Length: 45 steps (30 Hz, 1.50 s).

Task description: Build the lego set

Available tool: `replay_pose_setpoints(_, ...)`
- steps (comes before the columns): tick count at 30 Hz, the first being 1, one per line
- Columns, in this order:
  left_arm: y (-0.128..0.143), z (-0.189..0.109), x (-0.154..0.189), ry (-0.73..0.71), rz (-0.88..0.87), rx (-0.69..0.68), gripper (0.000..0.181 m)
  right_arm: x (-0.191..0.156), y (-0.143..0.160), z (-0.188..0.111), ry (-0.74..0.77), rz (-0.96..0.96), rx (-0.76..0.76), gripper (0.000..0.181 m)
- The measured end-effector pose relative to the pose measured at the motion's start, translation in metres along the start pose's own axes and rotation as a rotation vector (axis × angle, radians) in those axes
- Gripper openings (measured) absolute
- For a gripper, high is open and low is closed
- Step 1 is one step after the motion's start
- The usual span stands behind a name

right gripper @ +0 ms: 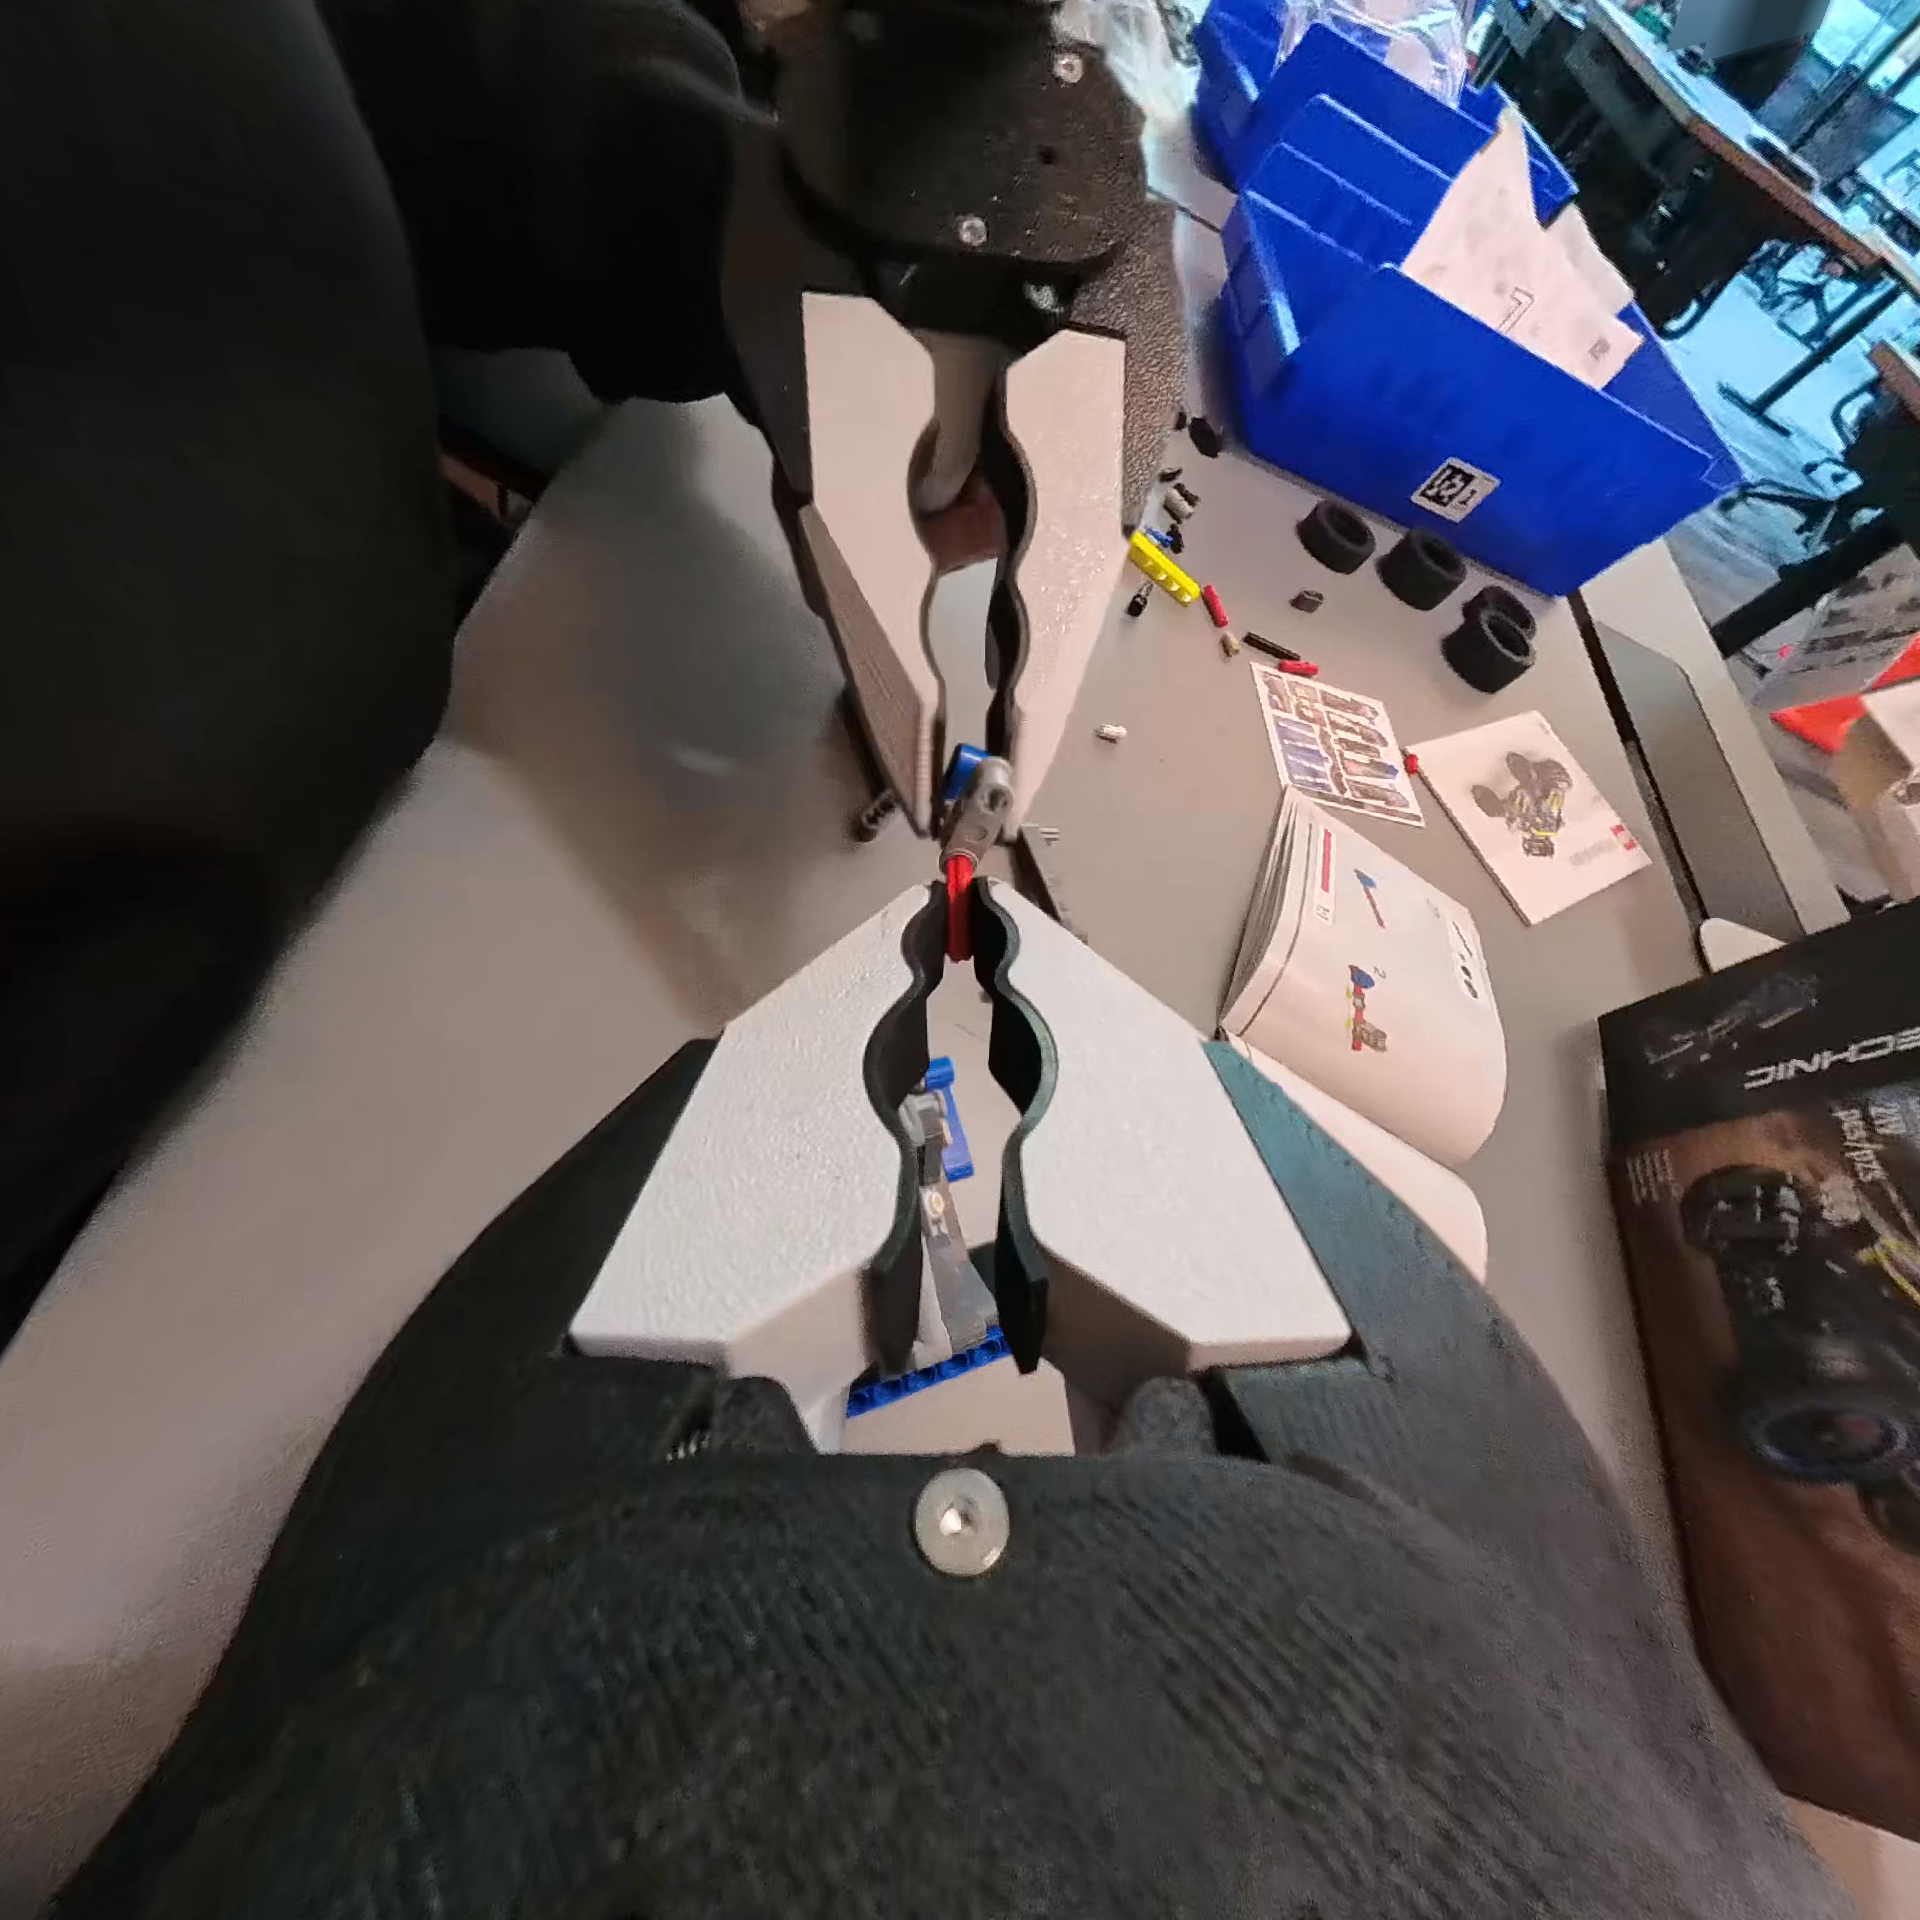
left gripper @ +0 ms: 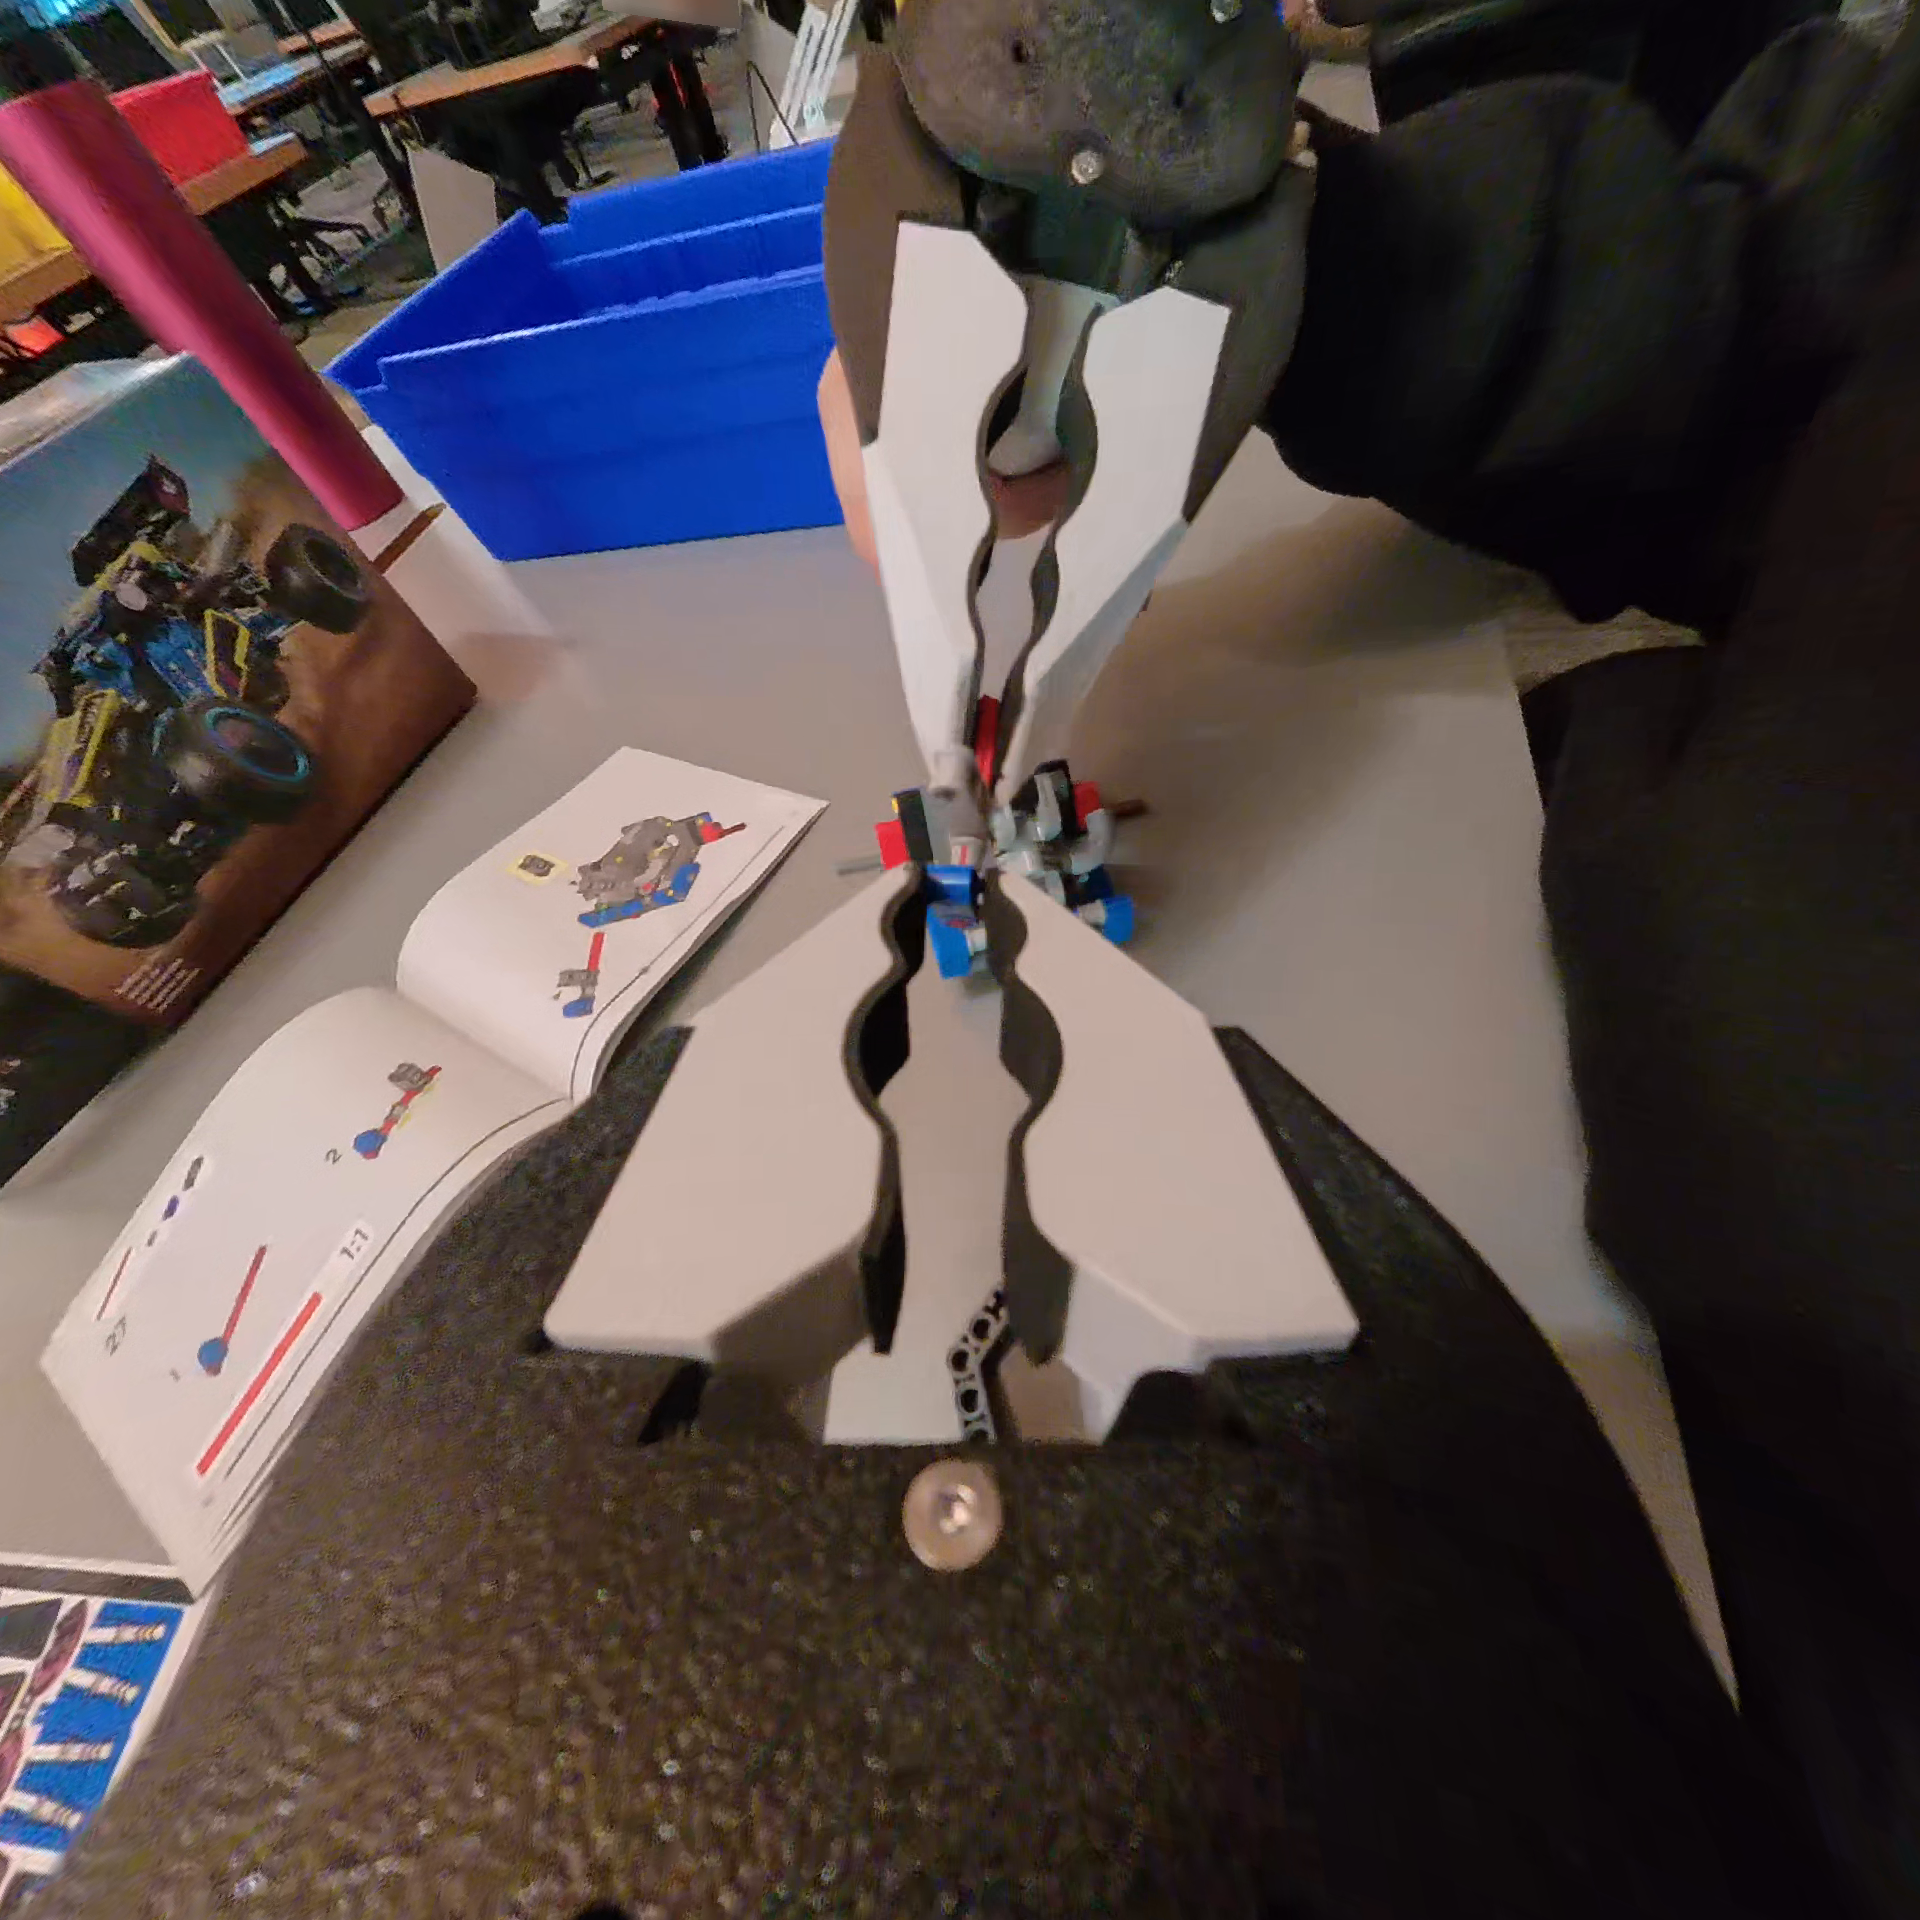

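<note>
My left gripper (left gripper: pixel 954 885) is shut on a small blue piece (left gripper: pixel 951 920). My right gripper (right gripper: pixel 961 902) is shut on a red axle (right gripper: pixel 957 920) with a grey connector (right gripper: pixel 982 812) on its far end. The two grippers meet tip to tip above the grey table, and the connector touches the blue piece (right gripper: pixel 966 767). In the left wrist view the right gripper (left gripper: pixel 977 764) comes down from the top with the axle (left gripper: pixel 987 722) and connector (left gripper: pixel 951 795). A partly built blue, grey and red assembly (left gripper: pixel 1049 836) lies on the table just below; the right wrist view shows it (right gripper: pixel 940 1138) between the fingers.
An open instruction booklet (left gripper: pixel 499 1039) (right gripper: pixel 1371 987) and the set's box (left gripper: pixel 187 707) (right gripper: pixel 1787 1299) lie beside the work spot. Blue bins (left gripper: pixel 623 384) (right gripper: pixel 1455 364), black tyres (right gripper: pixel 1423 571), loose small pieces (right gripper: pixel 1164 556), a sticker sheet (right gripper: pixel 1335 748) and a magenta tube (left gripper: pixel 187 291) stand farther off.
</note>
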<state>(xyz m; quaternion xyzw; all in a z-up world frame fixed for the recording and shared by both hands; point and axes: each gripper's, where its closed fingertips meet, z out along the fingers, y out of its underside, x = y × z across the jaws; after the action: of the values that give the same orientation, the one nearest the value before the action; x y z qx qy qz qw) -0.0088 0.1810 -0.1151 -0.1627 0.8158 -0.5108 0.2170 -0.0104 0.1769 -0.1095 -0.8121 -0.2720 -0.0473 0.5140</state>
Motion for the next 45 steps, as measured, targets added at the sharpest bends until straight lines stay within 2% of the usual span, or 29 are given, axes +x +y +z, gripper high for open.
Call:
replay_pose_setpoints(5,0.009,0.004,-0.002,-0.047,0.12,-0.034,0.005,0.001,0.011,0.001,0.0,0.01,-0.064,0.003)
replay_pose_setpoints(8,0.026,0.008,0.006,-0.043,0.129,-0.077,0.005,0.006,0.033,-0.017,0.001,0.053,-0.155,0.028)
replay_pose_setpoints(11,0.037,0.008,0.014,-0.05,0.074,-0.098,0.005,0.004,0.046,-0.034,-0.02,0.103,-0.198,0.034)
replay_pose_setpoints(16,0.045,0.012,0.017,-0.054,0.011,-0.116,0.005,-0.008,0.058,-0.034,-0.099,0.09,-0.242,0.019)
replay_pose_setpoints(24,0.048,0.019,0.016,-0.059,0.045,-0.14,0.005,-0.017,0.071,-0.015,-0.164,0.047,-0.27,0.005)
replay_pose_setpoints(45,0.052,0.019,0.002,-0.045,0.045,-0.127,0.005,-0.008,0.068,-0.014,-0.059,0.211,-0.057,0.004)
